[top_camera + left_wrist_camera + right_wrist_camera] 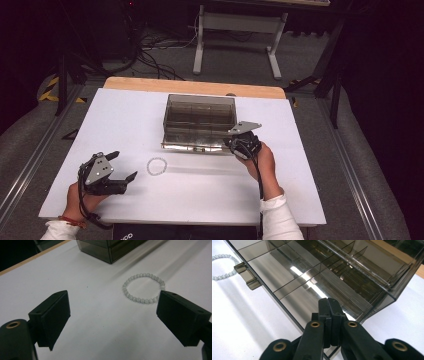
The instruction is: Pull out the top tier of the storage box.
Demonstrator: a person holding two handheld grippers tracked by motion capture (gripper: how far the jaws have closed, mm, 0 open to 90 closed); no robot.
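Bracelet point(156, 166) lies loose on the table point(125, 125), at seven o'clock from the smoked box point(200, 122), not yet stowed. Left gripper point(122, 167) hangs near it, jaws spread, empty. Right gripper point(235, 145), jaws pressed together, sits at the drawer point(294, 290) front.

No text, label, brand or number can be read anywhere. At the bottom edge of the high view, a dark strip point(150, 234) below the bench point(125, 120) bears a few pale marks, too small and blurred to make out. The only sign-like marking is yellow-and-black hazard striping point(50, 90) on the floor at the far left.
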